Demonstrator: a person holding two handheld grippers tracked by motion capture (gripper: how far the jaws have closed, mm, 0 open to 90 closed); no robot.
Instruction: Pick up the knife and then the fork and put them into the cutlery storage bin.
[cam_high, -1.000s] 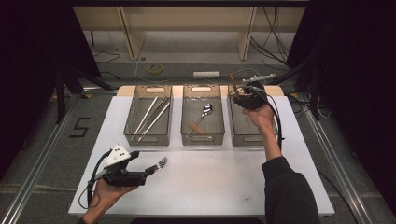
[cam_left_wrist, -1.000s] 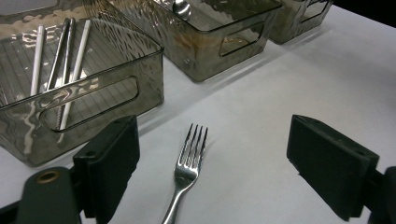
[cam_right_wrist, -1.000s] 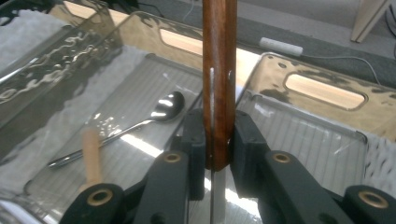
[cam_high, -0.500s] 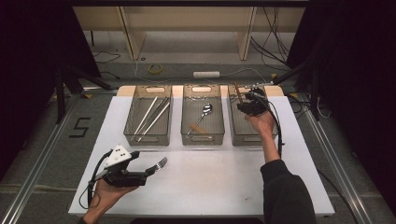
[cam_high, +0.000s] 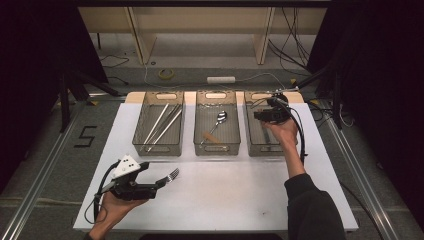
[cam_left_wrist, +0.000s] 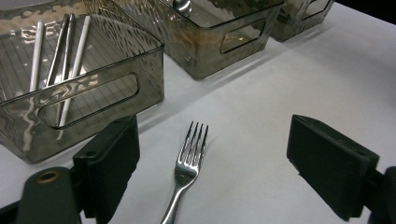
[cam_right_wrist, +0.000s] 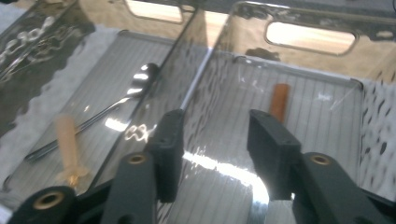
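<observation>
A shiny four-tined metal fork is seen flat near the table's front-left corner, between the spread left gripper's jaws, untouched.

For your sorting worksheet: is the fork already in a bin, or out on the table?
Out. The fork lies flat on the white table, in front of the bins, between the left gripper's open jaws, untouched.

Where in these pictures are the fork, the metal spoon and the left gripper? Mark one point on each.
fork (cam_left_wrist: 187, 164): left gripper view, on its neck below the tines.
metal spoon (cam_high: 221, 117): high view, on its bowl.
left gripper (cam_high: 159, 184): high view, between its jaw tips.
</observation>
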